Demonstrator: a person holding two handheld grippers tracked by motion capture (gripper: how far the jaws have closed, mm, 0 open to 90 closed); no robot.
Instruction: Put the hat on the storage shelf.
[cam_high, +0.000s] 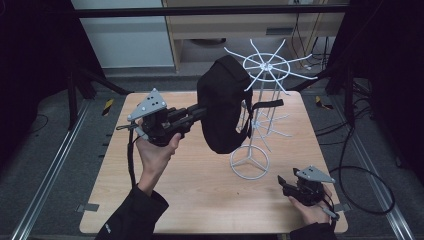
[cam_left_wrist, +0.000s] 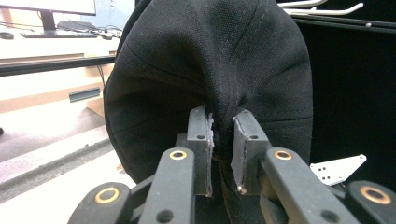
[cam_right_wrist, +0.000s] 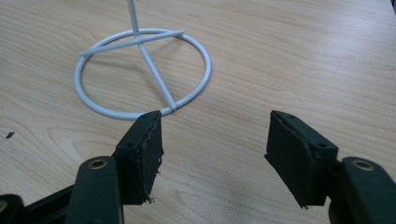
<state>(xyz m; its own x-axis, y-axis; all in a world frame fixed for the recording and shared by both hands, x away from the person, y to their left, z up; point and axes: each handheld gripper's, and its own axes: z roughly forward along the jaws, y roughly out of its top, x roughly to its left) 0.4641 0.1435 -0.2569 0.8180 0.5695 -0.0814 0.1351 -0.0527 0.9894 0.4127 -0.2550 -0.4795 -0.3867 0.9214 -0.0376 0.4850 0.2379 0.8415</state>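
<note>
Our left hand-held gripper (cam_high: 200, 112) is clenched on a pinch of black fabric: in the left gripper view its two jaws stand almost together with a fold of the cap (cam_left_wrist: 210, 70) squeezed between the pads (cam_left_wrist: 201, 135). In the high view we hold that gripper roughly level above the counter (cam_high: 200, 200), jaws pointing toward the rack, our left hand (cam_high: 155, 150) under its body and the grey plate on top. The cap (cam_high: 222, 102) hangs off the counter in the air, its crown bulging away from the jaws, and it sits right against the upper part of the white wire rack (cam_high: 262, 90); whether it touches one of the rack's prongs we cannot tell. The rack stands upright near the middle of the counter, toward its right side, with a ring of spokes at its top, more prongs lower on the pole and a round base resting on the wood. Our right hand-held gripper (cam_high: 284, 181) is released, its jaws standing wide apart with nothing between them; it lies low at the near right corner of the counter in our right hand (cam_high: 312, 207). In the right gripper view those jaws point at the rack's base ring (cam_right_wrist: 140, 70), the left jaw tip just beside the ring's near edge, with bare wood between the two pads. A black cable (cam_high: 360, 170) trails off the counter's right side onto the floor.
</note>
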